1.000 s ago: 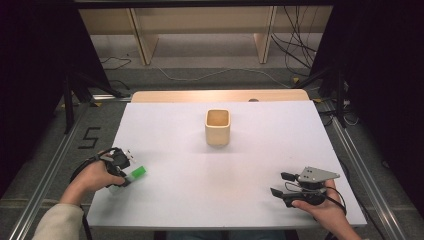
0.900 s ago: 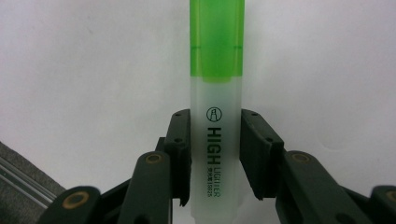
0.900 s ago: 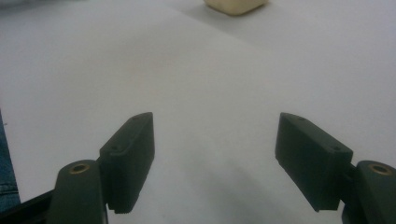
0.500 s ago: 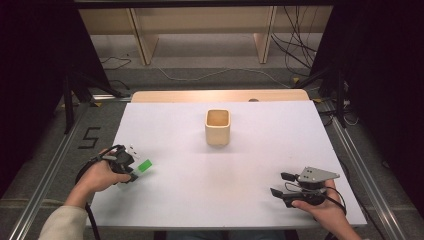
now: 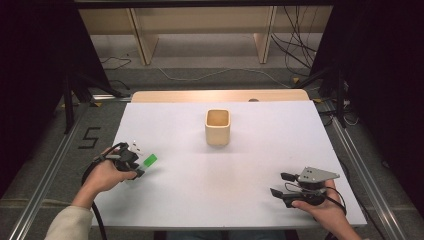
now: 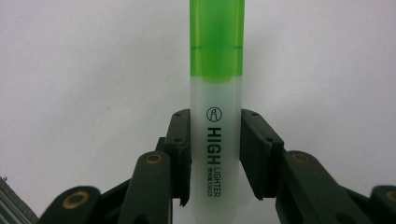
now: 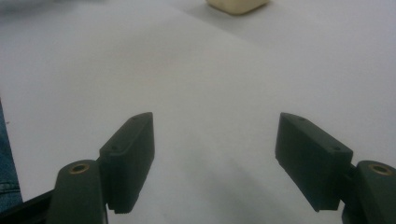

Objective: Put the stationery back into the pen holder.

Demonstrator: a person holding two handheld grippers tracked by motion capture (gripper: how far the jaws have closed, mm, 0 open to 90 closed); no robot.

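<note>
**Stock on the table: one highlighter in my left gripper, one cup, my right gripper idle**

Item 1. Left gripper (image 5: 141, 166). I hold it in my left hand (image 5: 106, 175) at the near left part of the white table (image 5: 260, 165). Its jaws are clamped on the highlighter (image 6: 216, 116), one pad pressing each side of the frosted barrel. In the left gripper view the gripper (image 6: 215, 154) looks straight along the pen, with the printed word HIGHLIGHTER reading along the barrel between the pads.

Item 2. Highlighter. Translucent white barrel, green cap. The cap end sticks out past the jaw tips, away from my hand. In the high view the green end (image 5: 149, 160) points toward the middle of the table and to the right, over the white surface. I cannot tell from the pictures whether the pen touches the table or hangs just above it.

Item 3. Cup (image 5: 217, 127). Cream coloured, squarish with rounded corners, upright, open at the top. It stands at the middle of the table toward the far edge, well apart from both grippers. Its base shows at the top of the right gripper view (image 7: 237, 5).

Item 4. Right gripper (image 5: 281, 184). Held in my right hand (image 5: 320, 210) at the near right corner of the table, pointing left across it. Its jaws stand wide apart with nothing between them, bare table beneath (image 7: 215, 149).
</note>
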